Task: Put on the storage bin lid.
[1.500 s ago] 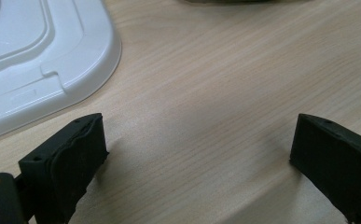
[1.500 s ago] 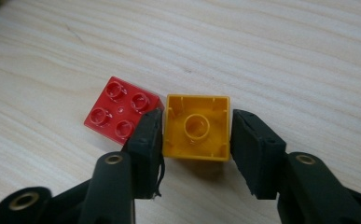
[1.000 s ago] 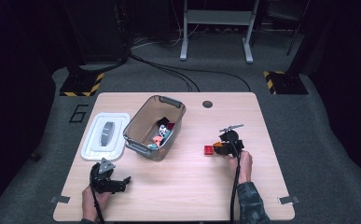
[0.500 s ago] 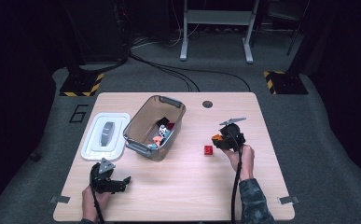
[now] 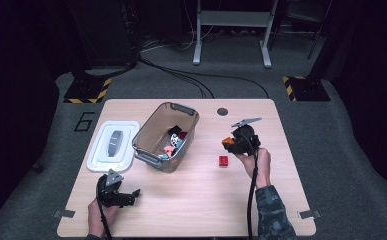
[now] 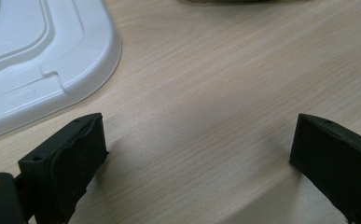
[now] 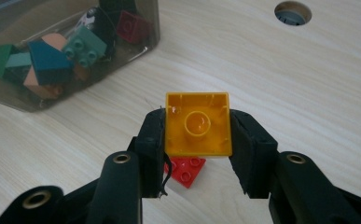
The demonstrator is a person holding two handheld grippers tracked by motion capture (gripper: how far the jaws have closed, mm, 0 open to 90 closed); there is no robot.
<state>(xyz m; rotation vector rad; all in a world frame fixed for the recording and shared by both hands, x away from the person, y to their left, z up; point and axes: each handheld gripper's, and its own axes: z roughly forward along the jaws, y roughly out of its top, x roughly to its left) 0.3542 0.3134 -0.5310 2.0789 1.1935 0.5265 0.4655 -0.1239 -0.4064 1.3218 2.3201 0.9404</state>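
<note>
So, high view: right claw point(image 5: 229, 142) is off the surface point(image 5: 191, 210) now, gripping an orange brick point(image 5: 226, 142). A second ago it sat low beside the red brick point(image 5: 223, 160); since then it has lifted and drawn away, and the red brick is left alone on the wood, just below and left of the claw. Clear bin point(image 5: 167, 136) stands well left of the claw, a few bricks already inside. White lid point(image 5: 113, 145) lies flat beside the bin on its far-left side. Left claw point(image 5: 131, 195) rests near the front edge, same spot as before.

Left gripper view: left claw point(image 6: 197, 154) open wide, nothing between the jaws, bare surface point(image 6: 225, 70) under them. Corner of the white lid point(image 6: 43, 56) at upper left.

Right gripper view: right claw point(image 7: 197, 140) clamped on the orange brick point(image 7: 197, 123), pads on its two side walls, hollow underside facing the camera. Grip looks square and centred. Red brick point(image 7: 186, 170) lies on the surface below the jaws, partly hidden by them. Bin point(image 7: 71, 46) at upper left with teal, green, dark red pieces showing through the wall.

Read: pick is done, brick is airborne. Next is likely carry to the bin and drop; red brick probably follows.
</note>
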